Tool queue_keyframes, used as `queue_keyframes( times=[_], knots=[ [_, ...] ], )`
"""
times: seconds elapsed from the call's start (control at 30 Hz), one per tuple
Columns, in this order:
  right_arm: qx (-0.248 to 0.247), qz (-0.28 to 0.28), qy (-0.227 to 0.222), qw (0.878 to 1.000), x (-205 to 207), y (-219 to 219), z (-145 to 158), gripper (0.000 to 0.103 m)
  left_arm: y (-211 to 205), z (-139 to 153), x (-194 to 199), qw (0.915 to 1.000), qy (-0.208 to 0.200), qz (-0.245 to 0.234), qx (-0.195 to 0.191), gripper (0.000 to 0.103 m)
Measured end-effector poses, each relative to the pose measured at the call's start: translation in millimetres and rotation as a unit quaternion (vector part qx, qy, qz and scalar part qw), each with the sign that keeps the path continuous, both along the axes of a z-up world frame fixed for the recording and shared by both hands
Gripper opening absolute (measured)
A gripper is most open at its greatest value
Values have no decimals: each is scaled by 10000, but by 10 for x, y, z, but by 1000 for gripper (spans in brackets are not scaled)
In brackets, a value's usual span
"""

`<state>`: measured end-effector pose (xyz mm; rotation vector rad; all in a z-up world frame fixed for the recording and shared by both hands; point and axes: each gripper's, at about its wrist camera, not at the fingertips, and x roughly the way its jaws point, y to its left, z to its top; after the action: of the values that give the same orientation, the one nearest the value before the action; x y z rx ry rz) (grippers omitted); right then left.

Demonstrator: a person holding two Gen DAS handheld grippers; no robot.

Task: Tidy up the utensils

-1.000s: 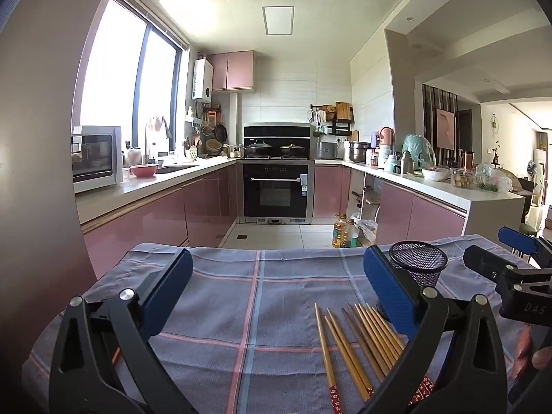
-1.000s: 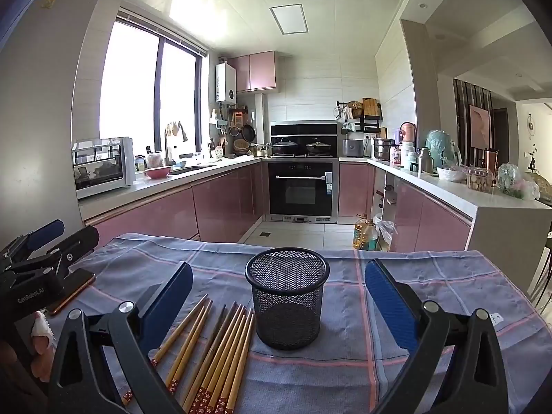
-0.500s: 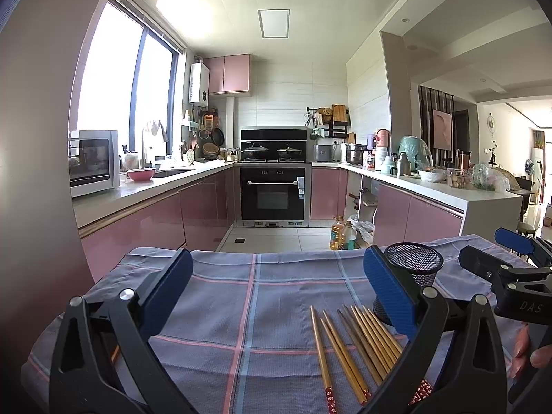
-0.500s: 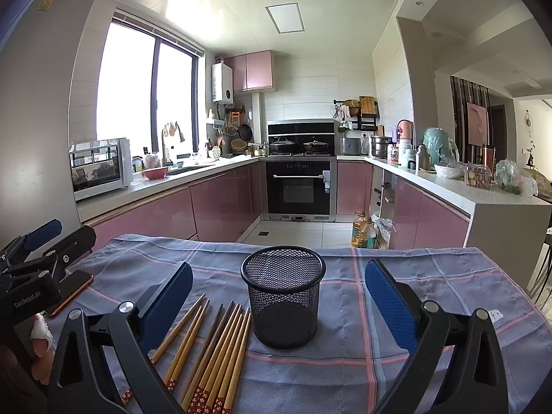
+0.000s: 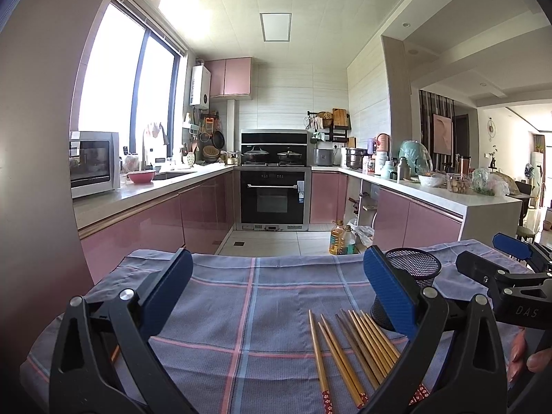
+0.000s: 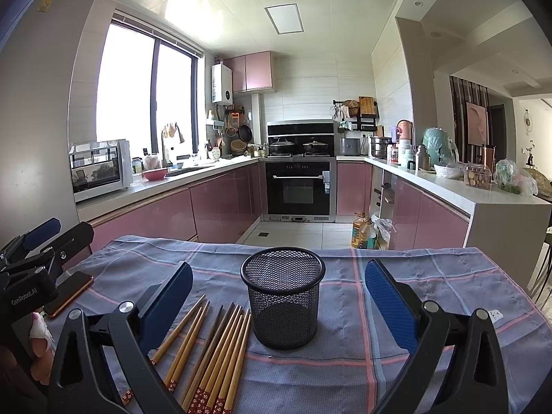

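Observation:
Several wooden chopsticks (image 6: 214, 348) with red patterned ends lie side by side on the checked cloth, just left of an upright, empty black mesh cup (image 6: 283, 296). My right gripper (image 6: 276, 296) is open and empty, its jaws either side of the cup, held back from it. My left gripper (image 5: 276, 293) is open and empty above bare cloth; the chopsticks (image 5: 352, 345) lie by its right finger, and the cup (image 5: 414, 272) stands partly hidden behind that finger. Each gripper shows at the edge of the other's view.
A grey-blue checked cloth (image 6: 431, 293) covers the table. A phone with an orange rim (image 6: 69, 293) lies at the cloth's left edge. Behind the table's far edge is a kitchen floor with oil bottles (image 6: 362, 231), pink cabinets and an oven.
Both views have shifted slightly; the cup and chopsticks sit a little lower in the frames. Nothing on the table has moved and both grippers stay open.

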<state>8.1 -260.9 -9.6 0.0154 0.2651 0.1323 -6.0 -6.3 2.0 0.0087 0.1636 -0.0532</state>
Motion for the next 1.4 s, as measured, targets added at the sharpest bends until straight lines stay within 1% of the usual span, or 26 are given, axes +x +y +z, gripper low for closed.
queue_keyframes(
  times=[1.4],
  knots=[
    [-4,-7,-36,10000,-21,23,20,97,4,-2,-4,10000,-6,5,-15,98]
  ],
)
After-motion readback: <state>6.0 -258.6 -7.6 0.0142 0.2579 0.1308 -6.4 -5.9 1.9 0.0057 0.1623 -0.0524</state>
